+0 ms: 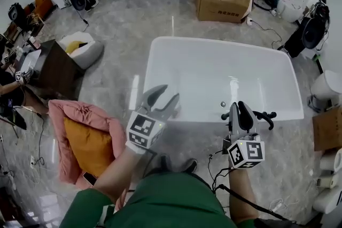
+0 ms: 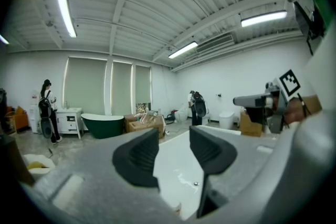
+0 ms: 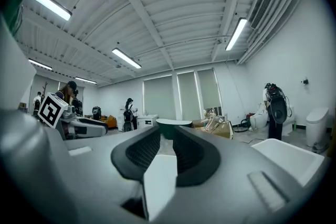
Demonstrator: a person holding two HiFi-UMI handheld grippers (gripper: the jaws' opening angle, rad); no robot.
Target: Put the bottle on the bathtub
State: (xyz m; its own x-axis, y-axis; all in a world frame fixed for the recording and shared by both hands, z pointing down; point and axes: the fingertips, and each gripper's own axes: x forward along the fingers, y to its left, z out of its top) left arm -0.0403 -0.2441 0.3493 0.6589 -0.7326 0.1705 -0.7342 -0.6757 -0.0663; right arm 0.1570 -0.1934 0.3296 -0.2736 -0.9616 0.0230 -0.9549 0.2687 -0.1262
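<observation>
**Both tools hanging empty over the white tub's near rim**

Looking down from the head view, I am holding my left tool [image 1: 164,96] and right tool [image 1: 239,107] side by side over the near rim of the white bathtub [image 1: 203,77]. A black faucet [image 1: 265,116] is sitting on that rim just right of the right tool. Only this view is giving me the floor, with pink bedding [image 1: 85,141] lying near the tub's left end.

The left gripper view is showing what the head view cannot: the left tool [image 2: 173,147] is standing apart, with only the white bathtub [image 2: 176,170] showing through the gap. The right gripper view is showing the right tool [image 3: 165,139] almost together, a slim gap, nothing clamped. Beyond it a dark green tub [image 3: 170,123] is standing by the far wall.

I cannot make out the bottle in any view.
</observation>
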